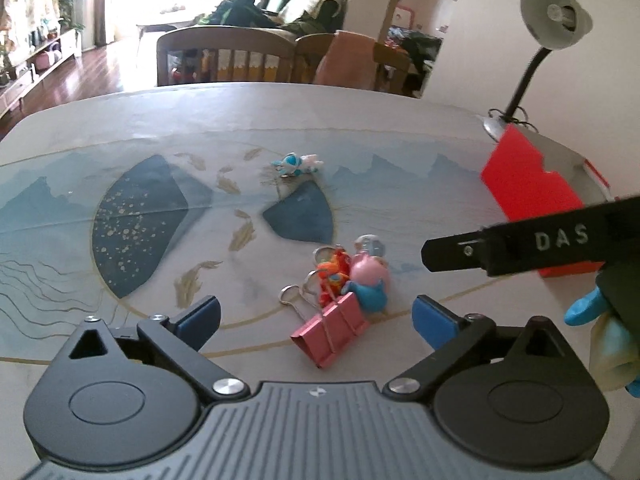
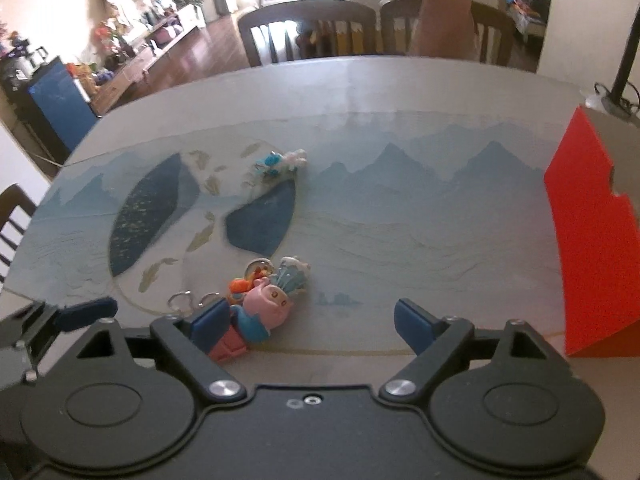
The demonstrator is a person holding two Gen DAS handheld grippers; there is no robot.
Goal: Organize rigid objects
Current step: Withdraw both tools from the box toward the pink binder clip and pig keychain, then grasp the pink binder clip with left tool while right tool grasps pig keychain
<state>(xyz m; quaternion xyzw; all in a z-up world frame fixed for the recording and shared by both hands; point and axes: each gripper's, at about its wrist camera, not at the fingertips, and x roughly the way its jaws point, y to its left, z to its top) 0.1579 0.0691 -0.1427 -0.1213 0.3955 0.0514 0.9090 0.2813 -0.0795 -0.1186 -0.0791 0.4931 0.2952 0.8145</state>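
Note:
A small heap lies on the printed table mat: a pink binder clip, a pink pig figure in blue, an orange toy on a key ring and a pale shell-like charm. My left gripper is open, its jaws on either side of the clip, just above the mat. My right gripper is open and empty; the pig and clip lie by its left finger. A blue-and-white figure lies farther back, also in the right wrist view.
An open red box stands at the right, also in the right wrist view. A desk lamp rises behind it. Wooden chairs stand along the table's far edge. The right gripper's body crosses the left wrist view.

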